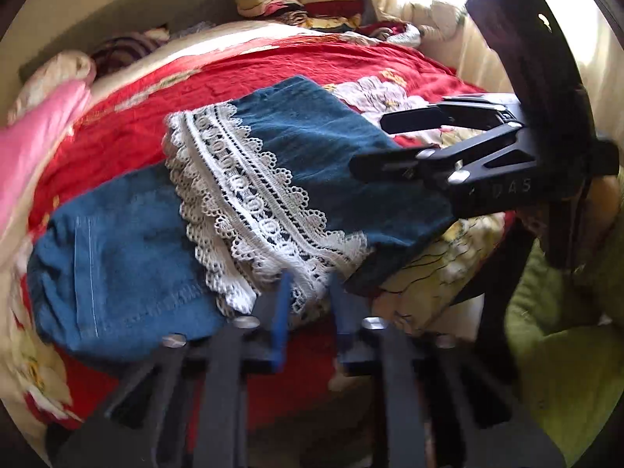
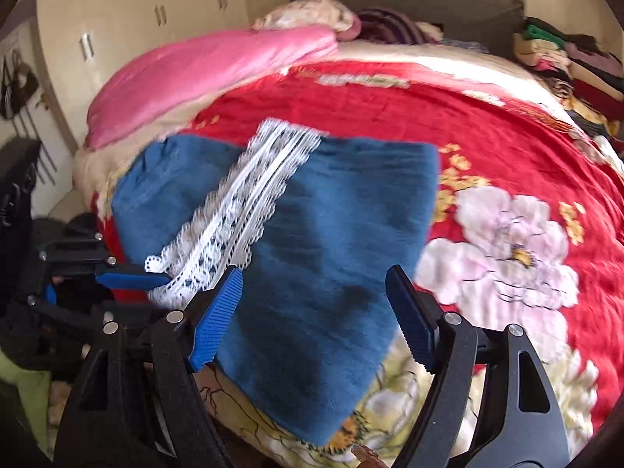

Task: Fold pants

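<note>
The pants lie folded over on the bed, lace hem at ten o'clock. The left gripper pinches the lace; the right gripper hovers, jaws spread. Another fold seems left.

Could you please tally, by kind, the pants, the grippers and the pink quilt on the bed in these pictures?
Blue pants with white lace trim: 1
Grippers: 2, the left gripper at the lace hem and the right gripper open over the blue cloth
Pink quilt: 1
Total: 4
</note>
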A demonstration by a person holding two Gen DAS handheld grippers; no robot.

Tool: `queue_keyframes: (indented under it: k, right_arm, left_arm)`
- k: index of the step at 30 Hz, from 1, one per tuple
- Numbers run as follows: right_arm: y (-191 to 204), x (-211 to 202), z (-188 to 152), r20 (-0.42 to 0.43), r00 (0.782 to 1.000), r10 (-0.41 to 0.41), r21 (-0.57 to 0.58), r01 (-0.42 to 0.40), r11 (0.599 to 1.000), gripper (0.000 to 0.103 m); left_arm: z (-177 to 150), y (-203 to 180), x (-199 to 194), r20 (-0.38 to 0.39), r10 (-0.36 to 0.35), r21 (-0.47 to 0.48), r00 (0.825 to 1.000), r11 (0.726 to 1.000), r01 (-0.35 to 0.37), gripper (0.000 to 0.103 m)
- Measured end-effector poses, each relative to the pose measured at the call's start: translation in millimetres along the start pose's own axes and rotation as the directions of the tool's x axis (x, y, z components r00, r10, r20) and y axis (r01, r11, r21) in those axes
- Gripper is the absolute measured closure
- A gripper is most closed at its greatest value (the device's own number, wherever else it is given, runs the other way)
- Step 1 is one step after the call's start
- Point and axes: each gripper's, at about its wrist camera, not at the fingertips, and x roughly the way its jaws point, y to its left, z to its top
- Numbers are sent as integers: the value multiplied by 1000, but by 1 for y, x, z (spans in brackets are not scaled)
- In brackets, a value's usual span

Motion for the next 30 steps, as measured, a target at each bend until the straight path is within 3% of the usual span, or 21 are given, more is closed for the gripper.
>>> queue_keyframes:
  k: [2, 6, 11, 14, 18, 23, 26, 30]
  right_arm:
    - [2, 11, -3, -43, 999, 1, 1, -1, 1000, 34]
    - [8, 11, -11, -45, 997, 67, 31, -65, 997, 30]
    - [15, 22, -16, -76, 996, 51, 5, -51, 999, 29]
    - [10, 13, -12, -66, 996, 66, 17, -65, 998, 29]
    - [-20, -11, 7, 12, 1000, 19, 61, -19, 998, 27]
    - [-63, -2, 36, 13, 1000, -28, 128, 26, 991, 28]
    - [-80, 18, 54, -9, 1000, -4, 151, 5, 988, 40]
    - [-104, 48, 70, -25, 999, 40, 243, -32, 969, 40]
  left_arm:
    - [1, 5, -3, 8, -11, -26, 1000, 1000, 11, 92]
    - [-2, 23, -25, 38, -7, -61, 999, 998, 9, 92]
    - [-15, 31, -11, -15, -45, -100, 999, 994, 43, 89]
    - [-15, 31, -14, -5, -50, -101, 999, 994, 50, 86]
    - [-10, 47, -33, 55, -69, -162, 996, 984, 77, 81]
    - [4, 67, -42, 106, -63, -251, 992, 964, 88, 80]
    - [19, 62, -33, 126, -96, -252, 987, 960, 125, 80]
    - [23, 50, -11, 92, -138, -240, 986, 958, 156, 80]
